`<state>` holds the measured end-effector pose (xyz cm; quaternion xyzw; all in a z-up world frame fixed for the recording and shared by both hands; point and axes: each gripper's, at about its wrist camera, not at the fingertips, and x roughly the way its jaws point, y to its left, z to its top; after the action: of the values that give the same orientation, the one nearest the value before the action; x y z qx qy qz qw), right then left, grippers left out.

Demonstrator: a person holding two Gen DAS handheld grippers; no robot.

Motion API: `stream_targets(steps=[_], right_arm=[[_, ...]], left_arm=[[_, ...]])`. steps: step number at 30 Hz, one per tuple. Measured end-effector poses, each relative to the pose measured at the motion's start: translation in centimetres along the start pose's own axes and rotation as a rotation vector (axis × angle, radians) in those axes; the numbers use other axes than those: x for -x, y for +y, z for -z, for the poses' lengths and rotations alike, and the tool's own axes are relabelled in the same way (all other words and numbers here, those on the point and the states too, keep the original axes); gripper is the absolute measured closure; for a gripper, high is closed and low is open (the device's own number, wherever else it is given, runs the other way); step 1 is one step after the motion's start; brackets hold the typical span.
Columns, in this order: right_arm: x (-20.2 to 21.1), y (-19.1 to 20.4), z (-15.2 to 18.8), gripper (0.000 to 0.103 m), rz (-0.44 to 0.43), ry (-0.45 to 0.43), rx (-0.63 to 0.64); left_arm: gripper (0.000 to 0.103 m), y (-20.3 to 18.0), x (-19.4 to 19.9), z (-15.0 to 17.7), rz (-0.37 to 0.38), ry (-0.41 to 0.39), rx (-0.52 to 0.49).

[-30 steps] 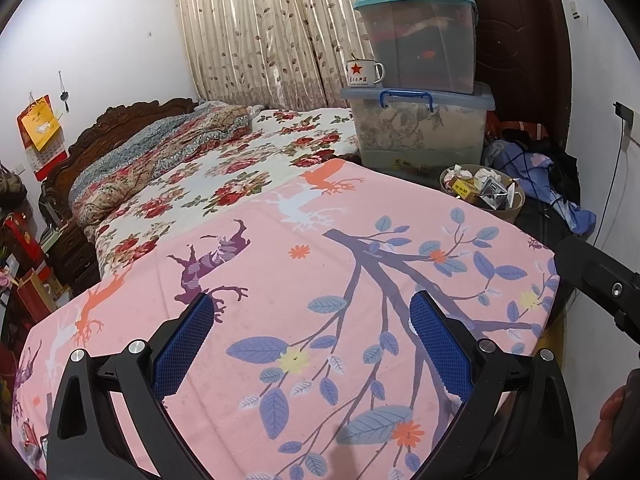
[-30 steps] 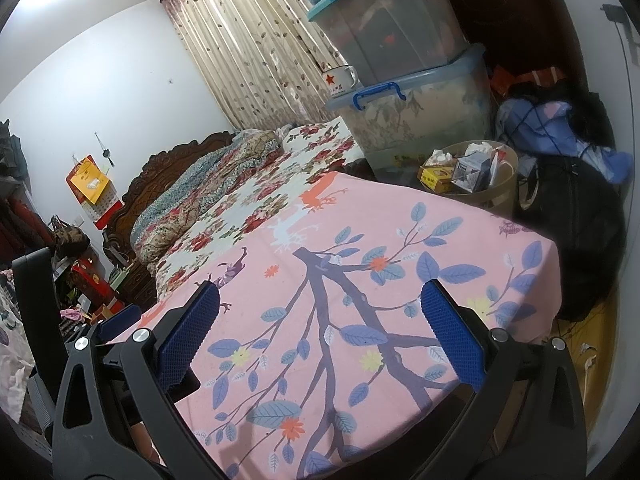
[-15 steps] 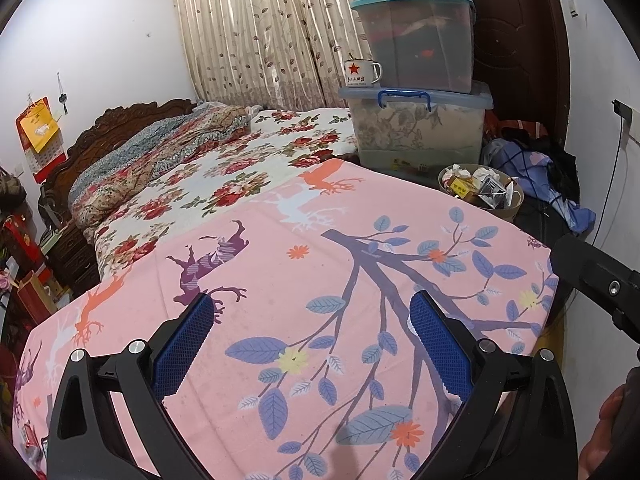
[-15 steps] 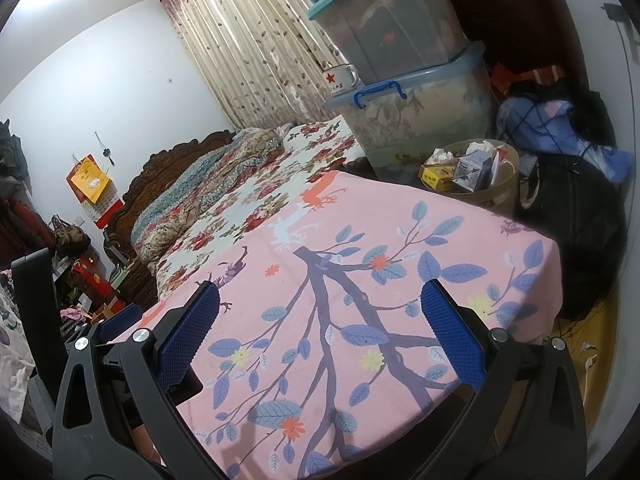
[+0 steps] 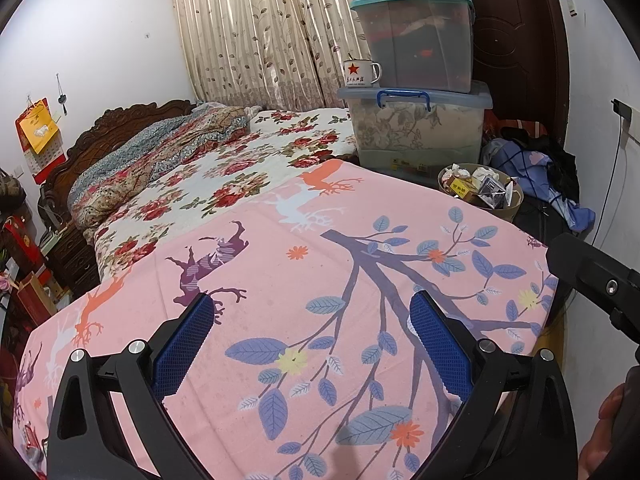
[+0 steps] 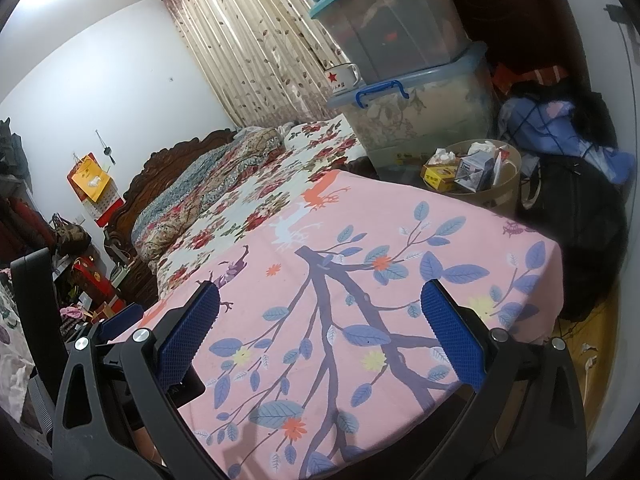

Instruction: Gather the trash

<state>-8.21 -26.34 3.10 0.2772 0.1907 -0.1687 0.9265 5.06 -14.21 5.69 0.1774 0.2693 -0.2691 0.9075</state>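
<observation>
A tan round trash bin (image 5: 505, 212) stands on the floor beyond the far right corner of the pink sheet; it holds crumpled paper, a yellow box and a silver carton. It also shows in the right wrist view (image 6: 506, 190). My left gripper (image 5: 312, 336) is open and empty, held above the pink leaf-print sheet (image 5: 280, 280). My right gripper (image 6: 320, 320) is open and empty above the same sheet (image 6: 340, 240). No loose trash shows on the sheet. The right gripper's body (image 5: 592, 280) shows at the left view's right edge.
Stacked clear storage boxes (image 5: 416, 120) with an enamel mug (image 5: 360, 74) stand behind the bin. A floral bed with a wooden headboard (image 5: 120, 120) lies to the left. Clothes and a black bag (image 6: 580, 208) sit on the floor at right. A dark door (image 5: 516, 40) is behind.
Both views have barely shifted; the grippers stay open and hover over the pink sheet.
</observation>
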Motion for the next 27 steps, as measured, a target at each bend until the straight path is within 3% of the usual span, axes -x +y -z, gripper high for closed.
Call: stream_targets(steps=[27], right_arm=[[-0.14, -0.04, 0.16, 0.003, 0.000, 0.011, -0.012]], left_arm=[[0.009, -0.05, -0.01, -0.03, 0.000, 0.001, -0.001]])
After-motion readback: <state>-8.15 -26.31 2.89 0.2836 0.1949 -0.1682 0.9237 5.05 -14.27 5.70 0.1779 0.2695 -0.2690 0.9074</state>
